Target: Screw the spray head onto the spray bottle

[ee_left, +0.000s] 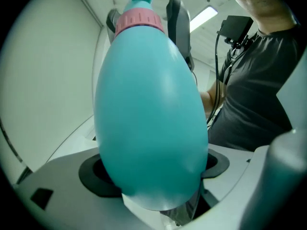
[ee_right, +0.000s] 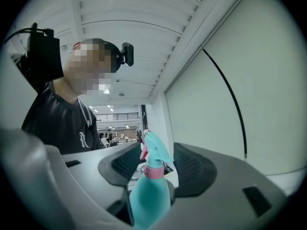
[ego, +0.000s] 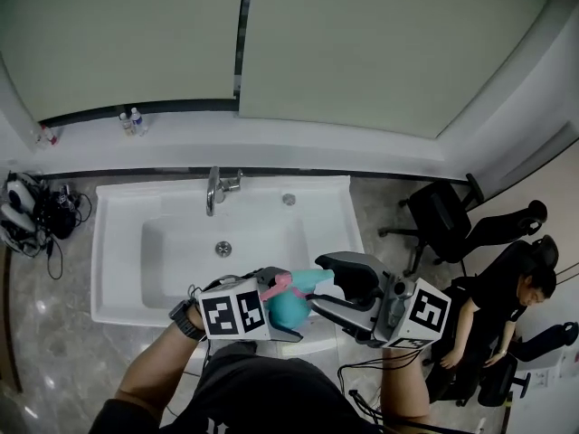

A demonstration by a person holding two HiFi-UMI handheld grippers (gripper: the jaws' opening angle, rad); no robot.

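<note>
The left gripper is closed on the spray bottle. In the left gripper view its dark pads press against both sides of the teal body near the base, and the bottle fills the gap between them. The bottle is held clear of any surface, at the near edge of the white sink, with its neck pointing right toward the right gripper. The spray head, teal with a pink trigger, sits on the bottle's neck above a pink collar. How far the collar is threaded down cannot be told. The right gripper's jaws stand roughly half open. Its ribbed pads flank the spray head on either side with a visible gap, and neither presses on it, so this gripper holds nothing. The left gripper view agrees, showing the right gripper's two fingers standing off either side of the collar. In the head view both grippers are close together in front of the person's body, marker cubes facing up, with the faucet at the far side of the sink.
</note>
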